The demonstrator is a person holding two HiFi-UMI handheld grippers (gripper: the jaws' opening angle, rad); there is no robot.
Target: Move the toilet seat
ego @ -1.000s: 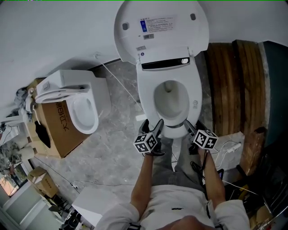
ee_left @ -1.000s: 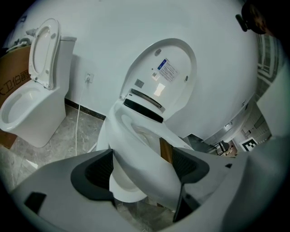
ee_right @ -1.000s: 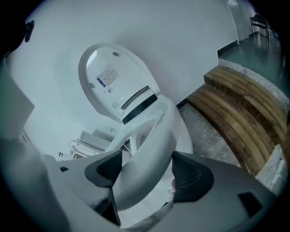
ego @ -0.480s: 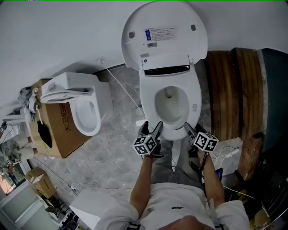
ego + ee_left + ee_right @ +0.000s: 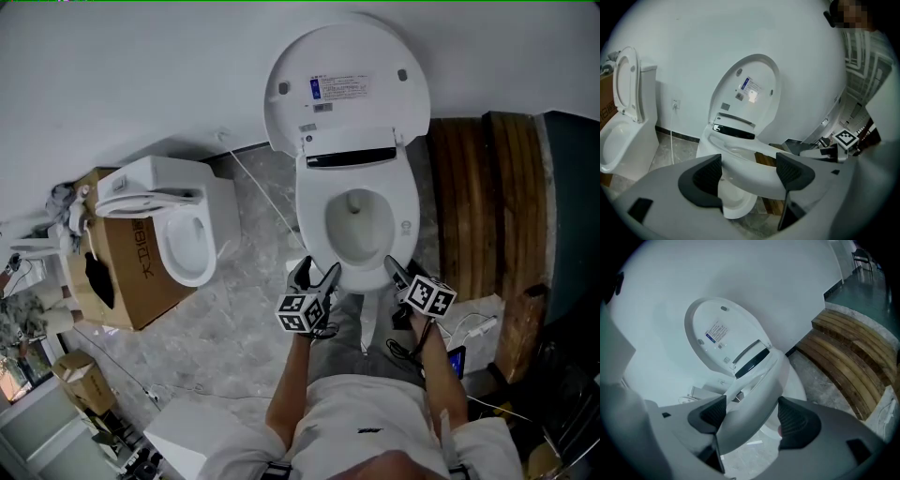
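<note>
Both tongs have come up a little over the last second, and the front of the toilet seat [image 5: 312, 211] has come up with them.

Left tongs [image 5: 317, 274]: jaws wide, closed on the seat's front-left rim. In the left gripper view the seat [image 5: 745, 161] spans the gap from pad to pad of the left tongs [image 5: 750, 171].

Right tongs [image 5: 398, 274]: jaws equally wide, closed on the front-right rim. In the right gripper view the seat [image 5: 750, 399] runs up between the pads of the right tongs [image 5: 747, 416].

Seat position: hinged at the back, front edge lifted clear of the bowl [image 5: 736, 206], tilted part-way up. Lid [image 5: 347, 80] stands upright against the wall, label side facing out.

Surroundings: second toilet [image 5: 178, 225] stands to the left beside a cardboard box [image 5: 127, 272]; wooden planks [image 5: 483, 187] lie to the right on the floor [image 5: 234, 309].
</note>
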